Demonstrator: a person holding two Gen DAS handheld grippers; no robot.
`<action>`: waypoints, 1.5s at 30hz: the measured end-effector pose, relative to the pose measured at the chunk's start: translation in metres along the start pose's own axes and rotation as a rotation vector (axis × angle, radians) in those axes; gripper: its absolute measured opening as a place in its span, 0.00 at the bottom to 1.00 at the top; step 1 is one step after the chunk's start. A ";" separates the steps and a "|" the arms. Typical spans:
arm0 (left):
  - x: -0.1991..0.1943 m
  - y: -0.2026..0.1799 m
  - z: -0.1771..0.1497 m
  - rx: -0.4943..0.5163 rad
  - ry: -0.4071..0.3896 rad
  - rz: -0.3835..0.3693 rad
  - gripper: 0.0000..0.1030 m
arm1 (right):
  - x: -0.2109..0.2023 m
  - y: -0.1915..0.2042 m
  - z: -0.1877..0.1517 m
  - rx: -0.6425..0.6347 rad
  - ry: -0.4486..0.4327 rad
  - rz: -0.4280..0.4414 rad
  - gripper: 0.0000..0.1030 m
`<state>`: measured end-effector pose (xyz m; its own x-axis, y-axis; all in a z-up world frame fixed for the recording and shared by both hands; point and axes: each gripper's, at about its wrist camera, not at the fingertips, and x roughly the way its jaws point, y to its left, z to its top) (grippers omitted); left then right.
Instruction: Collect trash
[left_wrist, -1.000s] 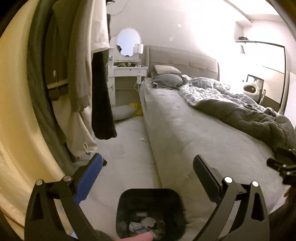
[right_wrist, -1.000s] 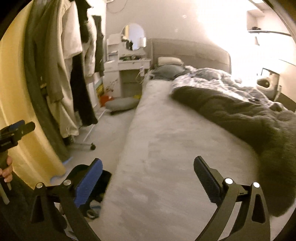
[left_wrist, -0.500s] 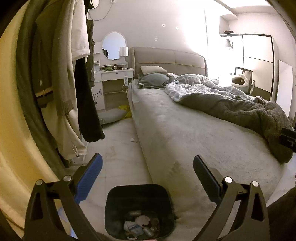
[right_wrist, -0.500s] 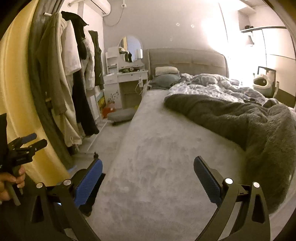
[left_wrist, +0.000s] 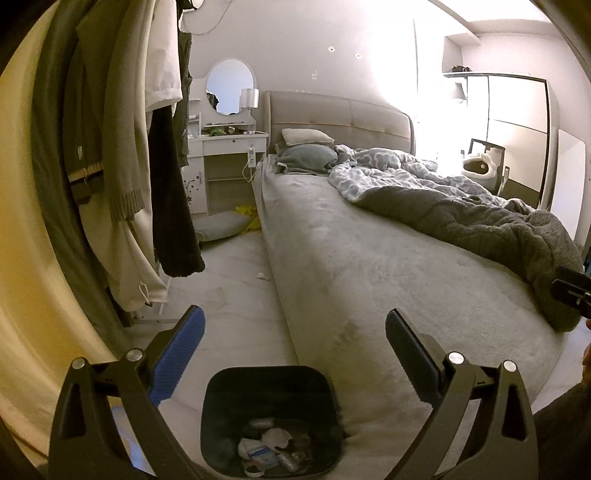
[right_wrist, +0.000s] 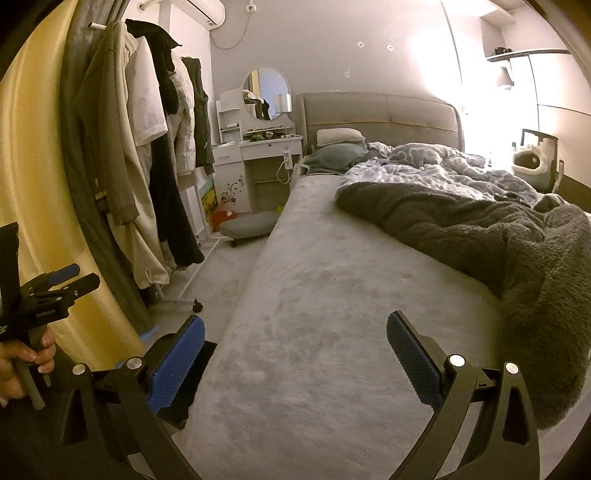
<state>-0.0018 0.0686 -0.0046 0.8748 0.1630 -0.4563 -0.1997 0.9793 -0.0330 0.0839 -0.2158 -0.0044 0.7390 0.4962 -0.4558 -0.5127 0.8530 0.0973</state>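
While both grippers gape empty, the trash bin (left_wrist: 271, 417) sits below the left gripper (left_wrist: 293, 332) — near.

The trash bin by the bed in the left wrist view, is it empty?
No, the trash bin already holds several crumpled wrappers and scraps of paper at its bottom, seen between the open left gripper fingers.

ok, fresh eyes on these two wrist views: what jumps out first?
The big grey bed fills the middle of both views, a rumpled dark blanket heaped on its right side. Low in the left wrist view, a black trash bin with wrappers in it sits on the floor against the bed's near corner, between the open left gripper. Clothes hang on the left; the right gripper is open and empty over the bed.
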 end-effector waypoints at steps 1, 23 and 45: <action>0.000 0.000 0.000 0.000 0.000 0.000 0.97 | 0.000 0.000 0.000 0.001 0.000 0.000 0.97; 0.002 -0.003 -0.002 0.000 0.014 0.012 0.97 | 0.000 0.000 0.000 0.008 -0.004 0.002 0.97; 0.003 -0.003 -0.001 0.001 0.014 0.008 0.97 | 0.000 0.001 0.000 0.010 -0.003 0.001 0.97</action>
<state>0.0007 0.0663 -0.0068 0.8669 0.1693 -0.4688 -0.2064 0.9781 -0.0284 0.0832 -0.2153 -0.0043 0.7401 0.4972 -0.4528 -0.5089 0.8542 0.1064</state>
